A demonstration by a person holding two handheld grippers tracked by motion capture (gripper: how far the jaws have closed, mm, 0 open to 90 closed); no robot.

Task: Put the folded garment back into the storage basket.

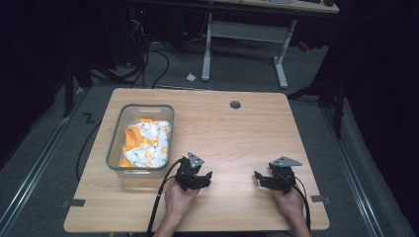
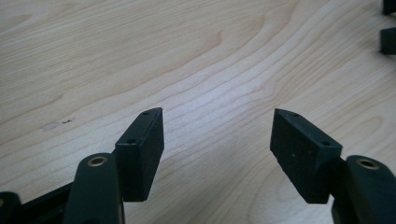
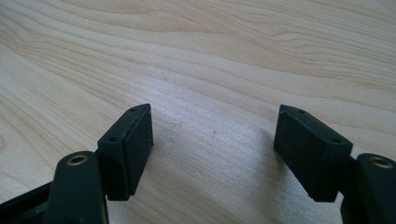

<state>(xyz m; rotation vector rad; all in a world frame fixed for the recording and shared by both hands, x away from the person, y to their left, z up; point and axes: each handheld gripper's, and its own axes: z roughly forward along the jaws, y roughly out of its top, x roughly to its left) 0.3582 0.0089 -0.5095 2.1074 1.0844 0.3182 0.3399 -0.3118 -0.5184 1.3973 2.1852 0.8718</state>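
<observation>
A person's left gripper (image 1: 206,178) rests just right of the clear bin (image 1: 116,143) holding orange-and-white cloth (image 1: 147,140), its fingers (image 2: 140,149) spread wide over bare wooden surface (image 1: 232,133), gripping nothing. Further right of the bin, the right gripper (image 1: 260,178) sits with fingers (image 3: 126,149) likewise parted and empty.
</observation>
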